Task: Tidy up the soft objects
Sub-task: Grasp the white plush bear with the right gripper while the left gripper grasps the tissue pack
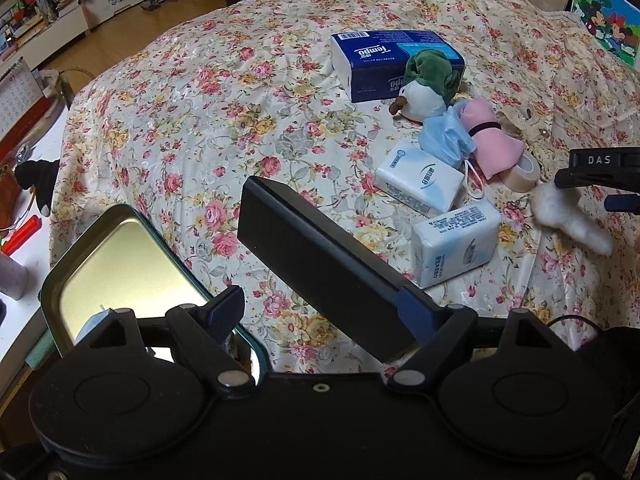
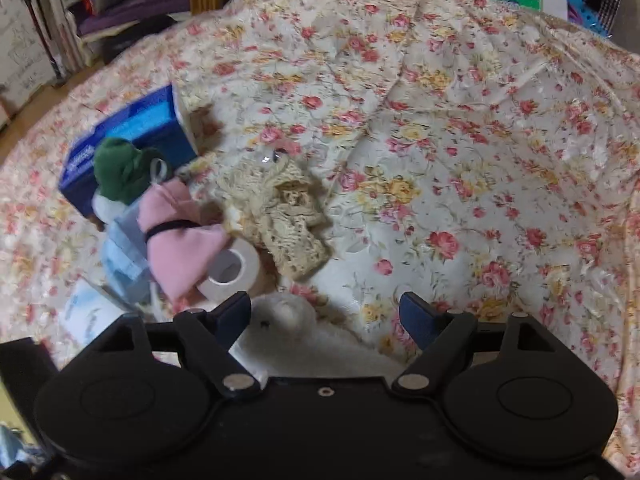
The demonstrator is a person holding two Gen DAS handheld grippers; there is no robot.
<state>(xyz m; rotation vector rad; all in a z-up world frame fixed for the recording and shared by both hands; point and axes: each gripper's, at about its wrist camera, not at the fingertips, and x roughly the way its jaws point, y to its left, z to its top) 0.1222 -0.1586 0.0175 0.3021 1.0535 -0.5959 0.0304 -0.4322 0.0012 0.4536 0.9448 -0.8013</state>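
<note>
Soft things lie on a flowered bedspread (image 1: 192, 112): a blue Tempo tissue pack (image 1: 384, 60), a green-hooded duck plush (image 1: 424, 84), a blue face mask (image 1: 448, 136), a pink pouch (image 1: 492, 136), two white tissue packs (image 1: 420, 182) (image 1: 456, 242) and a cream lace piece (image 2: 288, 216). My left gripper (image 1: 276, 272) is shut on the rim of a green tin tray (image 1: 120, 256). My right gripper (image 2: 326, 312) hangs low over a white fluffy plush (image 2: 304, 332) between its spread fingers; it also shows in the left wrist view (image 1: 568, 212).
A tape roll (image 2: 232, 272) lies beside the pink pouch. A white desk (image 1: 28, 220) with clutter stands left of the bed. A Mickey Mouse picture (image 1: 608, 20) leans at the far right. Wooden floor and shelves lie beyond the bed.
</note>
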